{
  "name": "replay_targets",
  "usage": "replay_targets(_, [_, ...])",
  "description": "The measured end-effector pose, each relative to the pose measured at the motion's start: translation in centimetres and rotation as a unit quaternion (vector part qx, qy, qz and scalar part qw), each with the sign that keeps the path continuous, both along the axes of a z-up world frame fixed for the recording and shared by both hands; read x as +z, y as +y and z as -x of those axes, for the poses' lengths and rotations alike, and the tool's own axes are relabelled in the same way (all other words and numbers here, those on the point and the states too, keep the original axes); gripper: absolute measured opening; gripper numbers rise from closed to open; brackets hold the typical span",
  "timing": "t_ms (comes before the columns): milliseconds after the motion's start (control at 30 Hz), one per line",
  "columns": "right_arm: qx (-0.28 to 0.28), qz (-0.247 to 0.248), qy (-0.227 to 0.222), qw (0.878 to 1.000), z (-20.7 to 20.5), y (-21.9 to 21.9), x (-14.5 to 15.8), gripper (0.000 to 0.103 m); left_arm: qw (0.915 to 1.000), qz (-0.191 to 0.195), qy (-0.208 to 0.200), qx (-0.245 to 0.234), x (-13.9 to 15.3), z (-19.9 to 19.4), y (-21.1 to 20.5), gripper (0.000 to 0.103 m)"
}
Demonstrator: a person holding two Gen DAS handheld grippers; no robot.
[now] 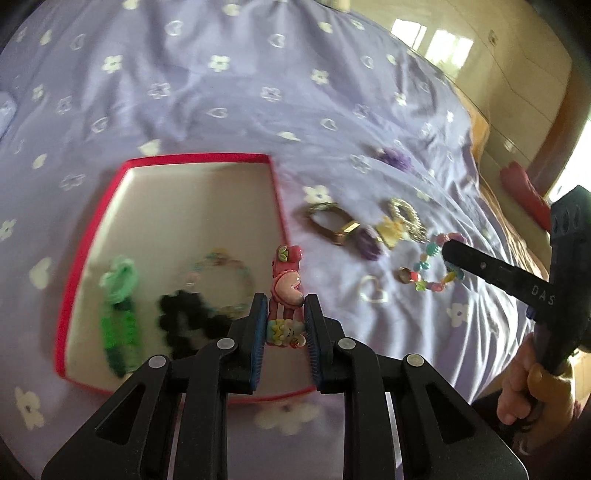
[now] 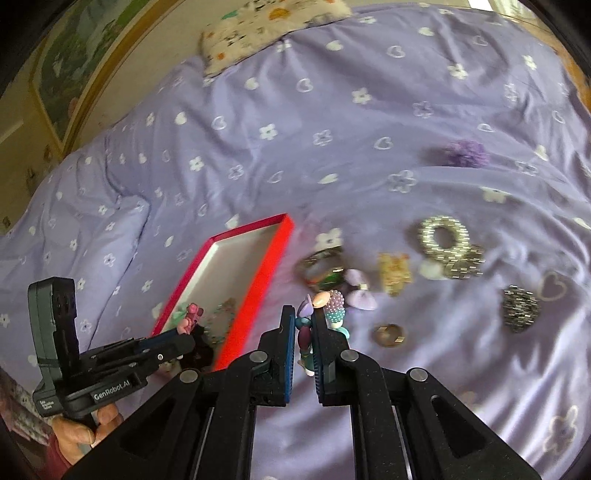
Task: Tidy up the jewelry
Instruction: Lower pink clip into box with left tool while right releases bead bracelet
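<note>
Motion blur softens much of both views. In the left wrist view the contents of the red-rimmed box [image 1: 275,184] smear: a green hair tie [image 1: 120,295], a black scrunchie [image 1: 184,325] and a pale beaded bracelet [image 1: 221,280] lie on its white floor, but their details cannot be read. The box's near edge is hidden behind the left gripper [image 1: 285,314], whose jaws stand narrowly apart and pinch a pink cartoon hair clip [image 1: 286,284]; the clip's lower end sits between the blue pads, its upper end sticks out above the box's right wall.

The right wrist view shows the same box [image 2: 258,280] edge-on, so only a sliver of its inside is seen, and the left gripper [image 2: 188,328] with the pink clip [image 2: 192,314] at its tip, over the box. The hand [image 2: 88,428] holding it is cut off by the frame edge.

The right gripper [image 2: 303,332] is almost fully closed on a colourful beaded bracelet [image 2: 330,306]; most of the strand is hidden between the jaws, with only a few beads showing above them. In the left wrist view that bracelet [image 1: 430,271] shows as a full loop, partly covered by the right gripper's finger [image 1: 480,264].

Still on the purple flowered bedspread [image 2: 369,110], right of the box: a gold bangle [image 2: 321,266], a purple bow clip [image 2: 360,291], a yellow clip [image 2: 393,273], a rhinestone ring-shaped piece [image 2: 443,236], a small gold ring [image 2: 388,334], a dark sparkly piece [image 2: 519,306] seen only here, and a purple scrunchie [image 2: 465,153] farther back. A patterned pillow [image 2: 266,29] also appears only in this view.
</note>
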State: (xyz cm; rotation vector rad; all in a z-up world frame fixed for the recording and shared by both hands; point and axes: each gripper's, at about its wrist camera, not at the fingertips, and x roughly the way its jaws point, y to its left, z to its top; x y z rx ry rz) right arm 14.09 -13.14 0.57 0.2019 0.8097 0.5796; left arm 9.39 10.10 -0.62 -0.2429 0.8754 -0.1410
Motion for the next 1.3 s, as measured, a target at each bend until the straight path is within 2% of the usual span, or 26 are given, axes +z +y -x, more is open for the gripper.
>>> replay_targets(367, [0.062, -0.005, 0.0, 0.998, -0.3, 6.5, 0.0, 0.008, 0.9987, 0.0, 0.0, 0.05, -0.2, 0.3, 5.4, 0.018])
replay_targets(700, [0.116, -0.009, 0.007, 0.993, -2.0, 13.4, -0.6, 0.008, 0.997, -0.012, 0.011, 0.076, -1.0, -1.8, 8.9, 0.018])
replay_targets(833, [0.124, 0.005, 0.017, 0.992, -3.9, 15.8, -2.0, 0.008, 0.9962, -0.022, 0.019, 0.082, -1.7, -3.4, 10.0, 0.018])
replay_targets(1067, [0.117, 0.04, 0.03, 0.992, -7.0, 17.5, -3.9, 0.008, 0.9948, -0.035, 0.035, 0.089, -2.9, -6.5, 11.8, 0.018])
replay_targets(1300, [0.133, 0.068, 0.054, 0.987, -8.3, 19.1, -6.0, 0.008, 0.9931, -0.04, 0.063, 0.091, -5.0, -8.2, 12.1, 0.018])
